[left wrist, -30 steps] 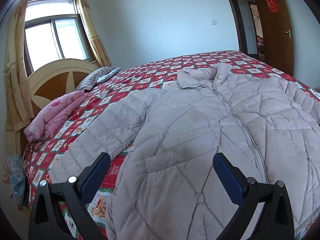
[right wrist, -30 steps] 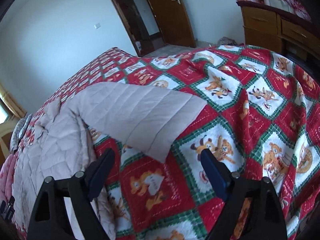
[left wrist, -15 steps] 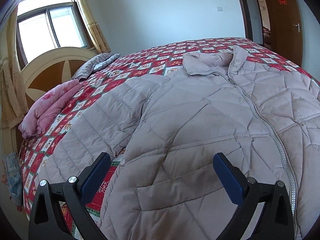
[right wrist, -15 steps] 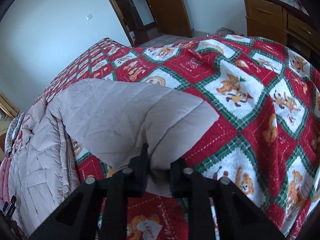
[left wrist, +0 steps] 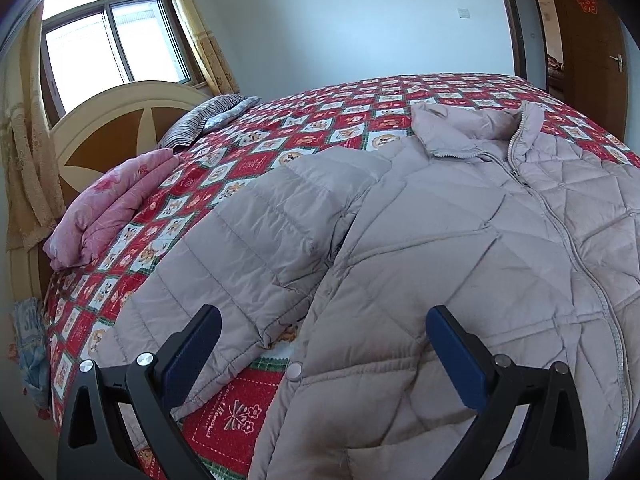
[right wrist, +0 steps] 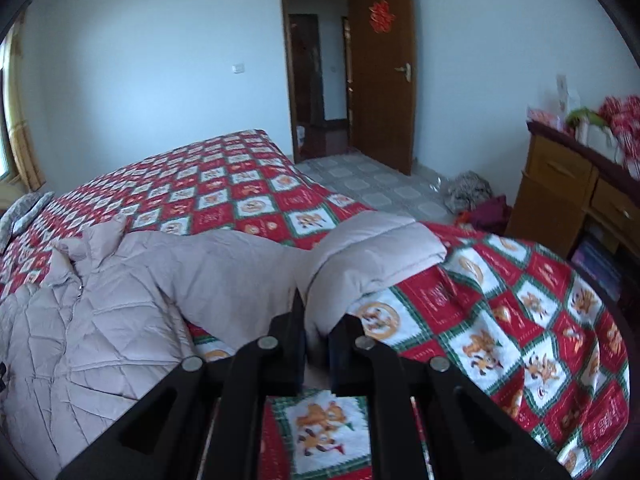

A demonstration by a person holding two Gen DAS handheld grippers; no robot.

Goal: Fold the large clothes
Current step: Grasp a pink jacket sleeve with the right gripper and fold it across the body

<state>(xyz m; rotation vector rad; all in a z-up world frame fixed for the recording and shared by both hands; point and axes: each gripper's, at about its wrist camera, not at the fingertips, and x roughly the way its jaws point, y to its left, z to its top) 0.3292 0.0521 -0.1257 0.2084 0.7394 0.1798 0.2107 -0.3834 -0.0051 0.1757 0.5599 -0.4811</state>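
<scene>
A pale pink quilted down jacket point(left wrist: 460, 248) lies front-up, zipped, on a bed with a red patterned cover point(left wrist: 320, 128). In the left wrist view its one sleeve point(left wrist: 240, 264) lies straight toward me. My left gripper point(left wrist: 324, 348) is open and empty, its jaws just above the sleeve's inner edge and the jacket's side. In the right wrist view my right gripper point(right wrist: 318, 340) is shut on the cuff end of the other sleeve point(right wrist: 372, 256), which is lifted off the cover and bent over. The jacket body point(right wrist: 80, 320) lies to its left.
A folded pink quilt point(left wrist: 108, 208) and a striped pillow point(left wrist: 204, 122) lie by the headboard point(left wrist: 108, 128). A wooden dresser point(right wrist: 568, 192) stands to the right of the bed. An open door point(right wrist: 384, 72) is at the back, with clothes on the floor point(right wrist: 476, 200).
My right gripper closed on the sleeve cuff and has lifted it up and toward the jacket body. My left gripper moved in lower toward the other sleeve and stayed open.
</scene>
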